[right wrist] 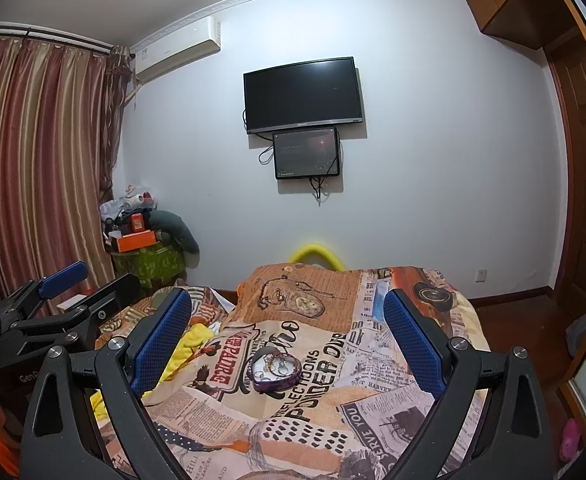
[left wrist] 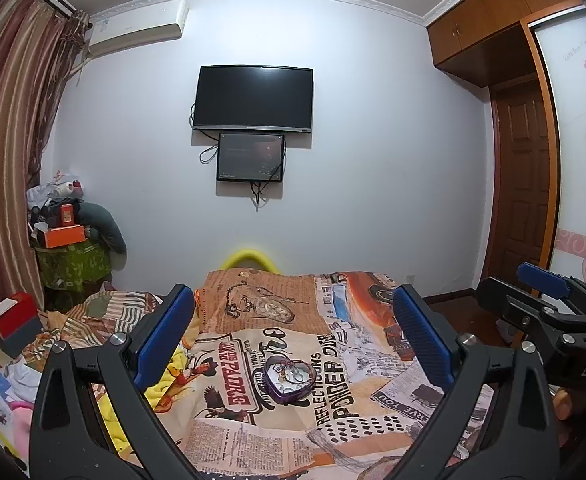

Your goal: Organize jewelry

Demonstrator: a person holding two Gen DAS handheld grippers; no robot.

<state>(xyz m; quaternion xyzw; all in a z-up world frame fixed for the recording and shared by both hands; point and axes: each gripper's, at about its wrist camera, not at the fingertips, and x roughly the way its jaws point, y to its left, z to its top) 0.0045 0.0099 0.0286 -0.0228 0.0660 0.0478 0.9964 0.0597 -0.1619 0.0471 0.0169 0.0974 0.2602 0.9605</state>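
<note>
Heart-shaped tin [left wrist: 289, 380] of rings lying open on the printed bedspread [left wrist: 333, 412], chain necklace [left wrist: 235, 300] on the bedspread beyond the tin, left gripper [left wrist: 293, 332] and right gripper [right wrist: 289, 332] both spread wide and empty, hovering above the tin

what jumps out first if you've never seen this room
The loud newspaper-print bedspread fills the foreground, with a small purple heart-shaped tin of jewelry lying open at its middle. Both blue-padded grippers, left and right, hang wide open above it. A dark wall-mounted television faces the bed.
</note>
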